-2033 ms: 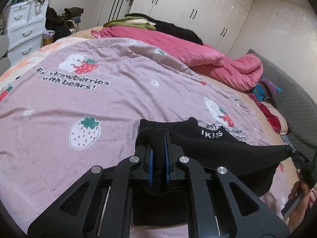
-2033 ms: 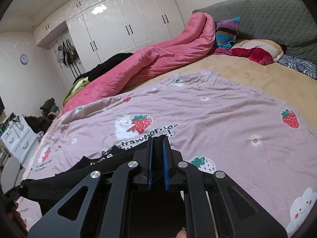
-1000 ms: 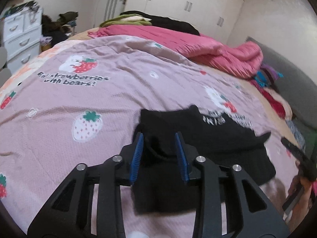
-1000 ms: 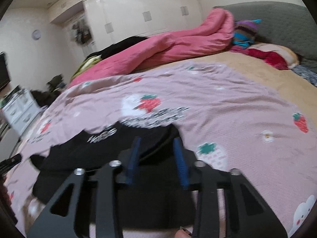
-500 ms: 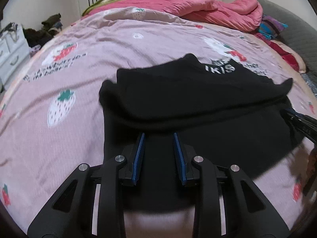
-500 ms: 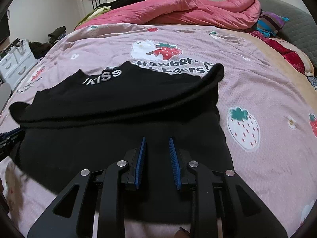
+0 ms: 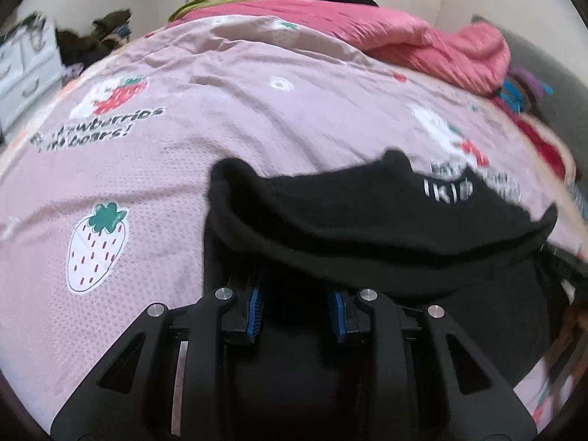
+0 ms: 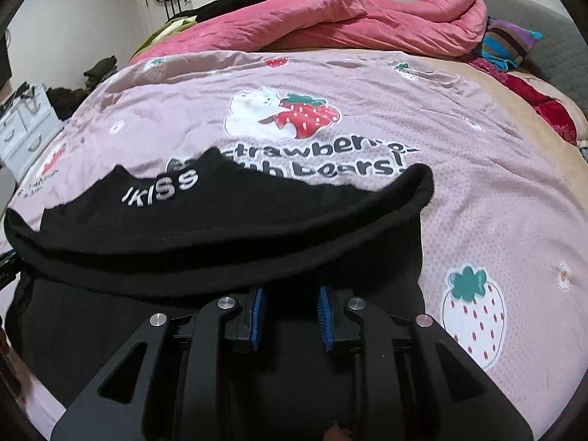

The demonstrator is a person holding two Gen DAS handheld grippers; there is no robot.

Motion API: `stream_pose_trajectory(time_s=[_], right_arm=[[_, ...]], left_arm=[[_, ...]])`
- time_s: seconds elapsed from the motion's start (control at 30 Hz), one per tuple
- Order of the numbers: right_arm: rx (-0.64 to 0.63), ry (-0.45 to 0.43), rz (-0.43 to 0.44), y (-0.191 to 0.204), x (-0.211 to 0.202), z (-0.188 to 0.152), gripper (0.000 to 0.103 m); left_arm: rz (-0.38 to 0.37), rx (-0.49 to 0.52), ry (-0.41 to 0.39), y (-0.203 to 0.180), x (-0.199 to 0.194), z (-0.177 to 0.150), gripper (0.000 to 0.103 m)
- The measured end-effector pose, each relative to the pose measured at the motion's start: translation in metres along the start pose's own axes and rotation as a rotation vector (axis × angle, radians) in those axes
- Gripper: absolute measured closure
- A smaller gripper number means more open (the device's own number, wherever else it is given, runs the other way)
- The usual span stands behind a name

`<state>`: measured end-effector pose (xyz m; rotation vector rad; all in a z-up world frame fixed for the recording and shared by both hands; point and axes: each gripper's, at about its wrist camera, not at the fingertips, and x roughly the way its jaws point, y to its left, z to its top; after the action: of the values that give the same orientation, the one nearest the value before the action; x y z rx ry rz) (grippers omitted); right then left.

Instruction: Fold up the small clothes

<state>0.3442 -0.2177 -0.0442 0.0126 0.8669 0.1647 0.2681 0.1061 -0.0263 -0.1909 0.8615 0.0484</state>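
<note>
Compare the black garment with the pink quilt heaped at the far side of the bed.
The black garment with white lettering lies fairly flat, folded over once; the pink quilt is bunched in a long heap.
The garment sits near the grippers; the quilt lies by the wardrobes.
The garment is far smaller.
Both rest on the bed.

Black garment (image 8: 228,228) folded on bedspread (image 8: 459,191)

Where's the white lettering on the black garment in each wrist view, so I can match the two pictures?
Left wrist: the lettering sits right of centre, on the black garment's far edge.
Right wrist: the lettering sits left of centre, on the same far edge.
Shared landmark: the pink quilt bunched across the top in both.
</note>
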Motion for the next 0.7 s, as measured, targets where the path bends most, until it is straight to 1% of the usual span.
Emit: stream_pose_trajectory(time_s=[0.13,0.17,0.23,0.37,0.43,0.5,0.57,0.63,0.7], right_arm=[[0.011,-0.027,-0.018,-0.005,0.001,0.007,0.081],[0.021,-0.039,-0.025,-0.008,-0.001,0.008,0.081],[0.059,-0.064,-0.030,-0.018,-0.005,0.011,0.081],[0.136,-0.085,-0.045,-0.044,-0.015,0.014,0.079],[0.159,-0.067,-0.057,-0.056,-0.014,0.015,0.076],[0.183,-0.035,-0.043,-0.067,-0.009,0.012,0.065],[0.209,-0.008,-0.029,-0.076,-0.004,0.009,0.064],[0.240,-0.001,0.010,-0.083,-0.002,0.005,0.064],[0.240,0.000,0.033,-0.083,-0.002,0.004,0.067]], left_arm=[[-0.007,-0.075,-0.037,0.020,-0.005,0.009,0.081],[-0.017,-0.104,-0.044,0.027,-0.007,0.012,0.081],[-0.011,-0.131,-0.060,0.036,-0.010,0.017,0.081],[-0.033,-0.178,-0.052,0.051,-0.009,0.019,0.081],[-0.047,-0.185,-0.038,0.053,-0.005,0.018,0.081],[-0.062,-0.184,-0.018,0.052,0.000,0.016,0.079],[-0.061,-0.170,-0.004,0.049,0.005,0.014,0.076],[-0.052,-0.146,0.006,0.045,0.008,0.012,0.076],[-0.036,-0.098,0.001,0.038,0.007,0.012,0.076]])
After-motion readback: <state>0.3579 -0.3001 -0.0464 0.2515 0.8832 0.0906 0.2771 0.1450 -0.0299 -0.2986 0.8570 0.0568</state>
